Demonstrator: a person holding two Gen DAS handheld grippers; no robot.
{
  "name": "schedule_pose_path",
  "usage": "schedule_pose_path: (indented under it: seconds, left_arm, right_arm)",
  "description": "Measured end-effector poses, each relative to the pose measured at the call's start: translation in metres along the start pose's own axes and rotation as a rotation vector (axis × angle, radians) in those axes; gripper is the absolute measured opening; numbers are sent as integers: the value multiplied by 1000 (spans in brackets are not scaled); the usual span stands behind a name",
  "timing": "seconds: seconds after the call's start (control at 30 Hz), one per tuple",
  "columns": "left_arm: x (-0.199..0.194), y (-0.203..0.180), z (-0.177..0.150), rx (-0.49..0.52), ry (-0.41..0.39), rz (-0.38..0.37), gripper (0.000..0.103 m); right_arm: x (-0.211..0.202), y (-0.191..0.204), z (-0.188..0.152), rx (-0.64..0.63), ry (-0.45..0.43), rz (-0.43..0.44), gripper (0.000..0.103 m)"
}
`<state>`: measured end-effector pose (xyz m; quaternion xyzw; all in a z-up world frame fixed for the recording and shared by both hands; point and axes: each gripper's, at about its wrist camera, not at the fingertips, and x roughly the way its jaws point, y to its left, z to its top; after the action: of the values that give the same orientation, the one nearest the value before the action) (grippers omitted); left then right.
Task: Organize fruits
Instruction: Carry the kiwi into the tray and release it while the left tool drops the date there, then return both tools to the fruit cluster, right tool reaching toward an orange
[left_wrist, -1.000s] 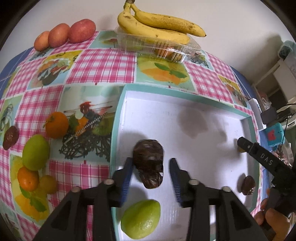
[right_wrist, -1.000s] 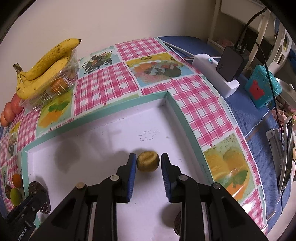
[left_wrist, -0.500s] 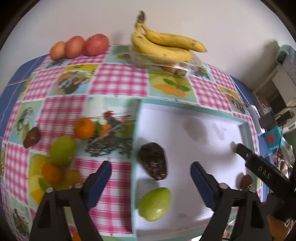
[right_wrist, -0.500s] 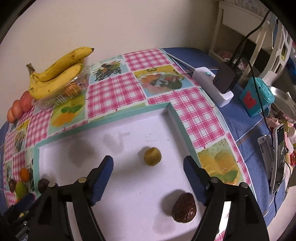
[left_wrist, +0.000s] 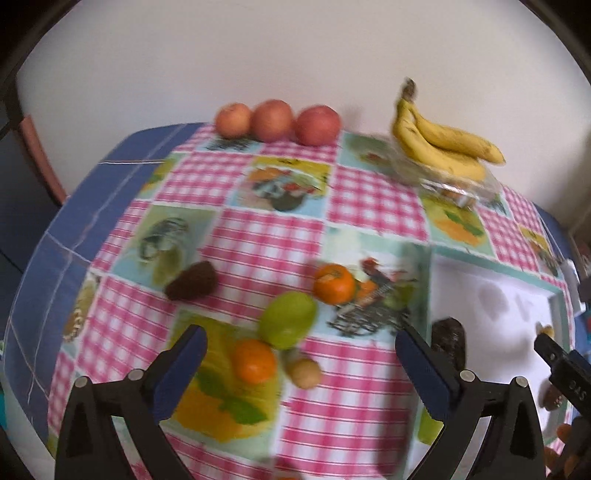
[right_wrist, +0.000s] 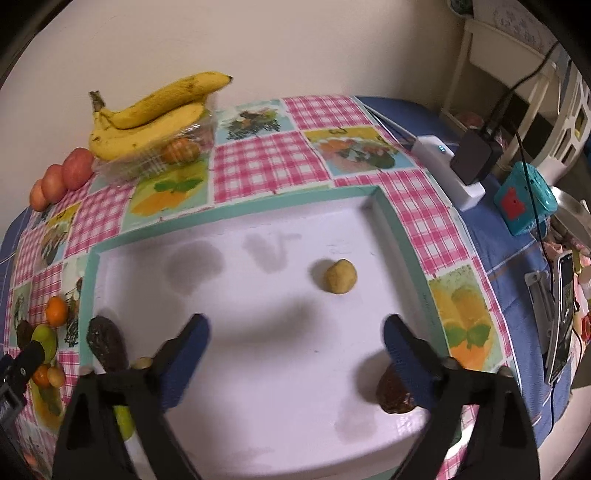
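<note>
1. We see our left tongs (left_wrist: 301, 352) spread wide with nothing between the blue pads, hovering over the pink checked tablecloth (left_wrist: 369, 201).
2. Just ahead of them, between the fingers, lie a small tan round fruit (left_wrist: 304, 373), an orange mandarin (left_wrist: 255, 360) and a green oval fruit (left_wrist: 288, 319), close together.
3. A second orange mandarin (left_wrist: 334, 283) sits farther ahead, and a dark brown wedge-shaped fruit (left_wrist: 192, 282) lies ahead to the left.
4. To the right of the left tongs is the white tray with a teal rim (left_wrist: 491, 295), with a dark wrinkled long fruit (left_wrist: 448, 341) just behind the right finger.
5. Farthest away, by the wall, stand three reddish apples (left_wrist: 277, 120) and a bunch of yellow bananas (left_wrist: 443, 147) atop a clear plastic box (left_wrist: 458, 186).
6. Our right tongs (right_wrist: 295, 339) are also spread wide and empty, above the tray floor.
7. Ahead of them and slightly right, a small yellowish round fruit (right_wrist: 340, 276) rests in the tray; a dark brown lumpy fruit (right_wrist: 393, 393) sits partly hidden by the right finger.
</note>
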<state>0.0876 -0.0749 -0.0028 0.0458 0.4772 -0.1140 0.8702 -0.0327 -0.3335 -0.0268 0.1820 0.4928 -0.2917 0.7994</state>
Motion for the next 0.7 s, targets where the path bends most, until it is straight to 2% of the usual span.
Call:
schedule_pose_path:
  seconds: [0.2,0.37,0.5,0.57,0.7]
  left_arm:
    - [-9,24,7,-9,-39,58,103]
    - [-11,34,15,-30,-33,101,103]
    - [-5,45,16,-69,-3,160,103]
    - [0,51,18,-85,21,152,103]
    - [12,73,16,-144,81,58,103]
  right_arm:
    - [-8,18,-3,-39,-59,71,98]
    - [-13,27,-5,-1,-77,173,98]
    - [-12,39,-8,-32,-55,160,98]
    - [-11,45,-9,-46,-45,164,98]
    - [-6,53,-11,-70,-24,185,98]
